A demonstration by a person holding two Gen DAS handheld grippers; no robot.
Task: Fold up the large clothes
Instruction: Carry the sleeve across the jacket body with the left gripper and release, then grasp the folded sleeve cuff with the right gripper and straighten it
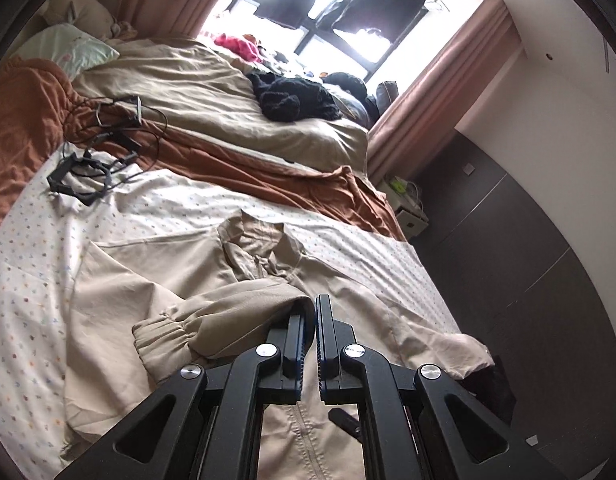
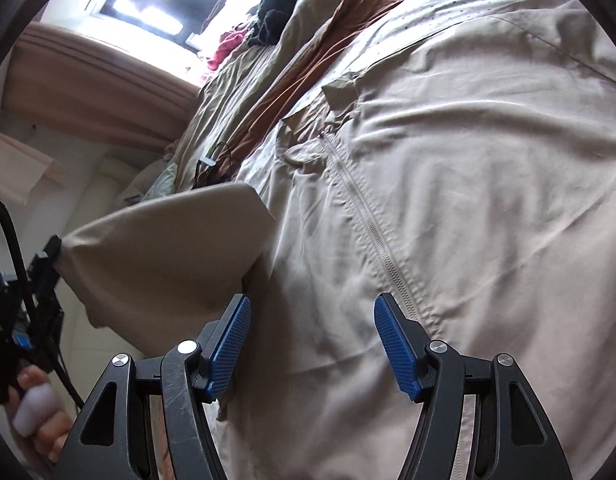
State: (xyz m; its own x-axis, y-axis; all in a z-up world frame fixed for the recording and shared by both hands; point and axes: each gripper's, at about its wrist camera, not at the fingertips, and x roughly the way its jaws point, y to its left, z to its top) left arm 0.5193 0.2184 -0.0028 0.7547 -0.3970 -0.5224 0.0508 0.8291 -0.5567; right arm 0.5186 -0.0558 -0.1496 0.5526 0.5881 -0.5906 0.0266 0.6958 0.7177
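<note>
A large beige zip-up jacket [image 1: 148, 280] lies spread on a dotted white sheet [image 1: 28, 260], collar [image 1: 260, 240] toward the window. My left gripper [image 1: 312, 306] is shut on its sleeve, whose elastic cuff [image 1: 164, 336] droops to the left over the body. In the right wrist view the same gripper [image 2: 54, 248] holds that sleeve [image 2: 168, 248] lifted off the bed, a hand [image 2: 40, 420] below it. My right gripper [image 2: 311, 300] stands open just above the jacket front, left of the zipper [image 2: 371, 232], with nothing pinched between its blue pads [image 2: 232, 344].
Black cables and frames [image 1: 92, 172] lie on the sheet at the far left. A rust blanket [image 1: 24, 120], beige duvet [image 1: 196, 96] and black clothes [image 1: 296, 100] lie beyond. The bed edge drops to dark floor [image 1: 527, 280] on the right, by a small bedside unit [image 1: 407, 208].
</note>
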